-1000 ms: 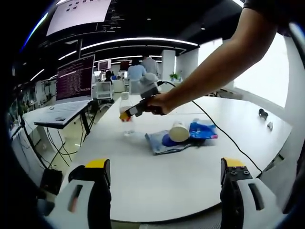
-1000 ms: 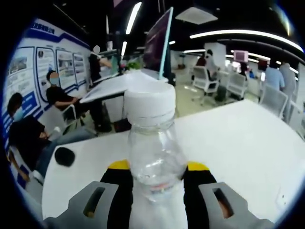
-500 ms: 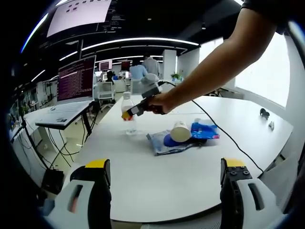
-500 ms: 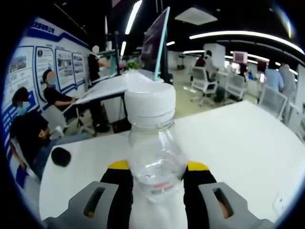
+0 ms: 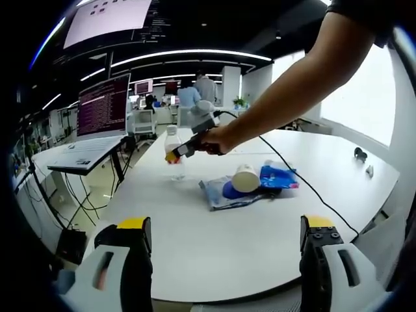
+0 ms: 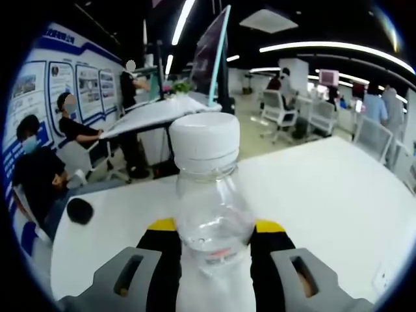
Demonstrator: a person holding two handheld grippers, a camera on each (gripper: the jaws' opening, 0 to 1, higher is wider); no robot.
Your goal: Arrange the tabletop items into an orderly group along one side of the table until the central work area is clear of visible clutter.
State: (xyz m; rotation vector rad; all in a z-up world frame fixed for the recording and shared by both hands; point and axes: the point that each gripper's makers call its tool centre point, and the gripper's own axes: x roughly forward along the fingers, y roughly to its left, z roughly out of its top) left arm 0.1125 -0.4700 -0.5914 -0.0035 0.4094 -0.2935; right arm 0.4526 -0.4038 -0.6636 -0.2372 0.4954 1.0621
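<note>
Behind the bottle (image 6: 209, 208) (right tool (image 6: 214, 244) clamped) lies a black puck (image 6: 79, 211).

An open-plan office. Long strip lights (image 5: 188, 55) run across a dark ceiling, and rows of desks with office chairs (image 6: 279, 107) reach far back, with people seated at them. A large monitor (image 5: 103, 107) full of text stands over a laptop (image 5: 81, 156) on a side desk, cables hanging below it. Blue-and-white posters (image 6: 71, 91) line one wall, where more people sit. The big white tabletop (image 5: 260, 227) stands by bright windows (image 5: 361, 91).
</note>
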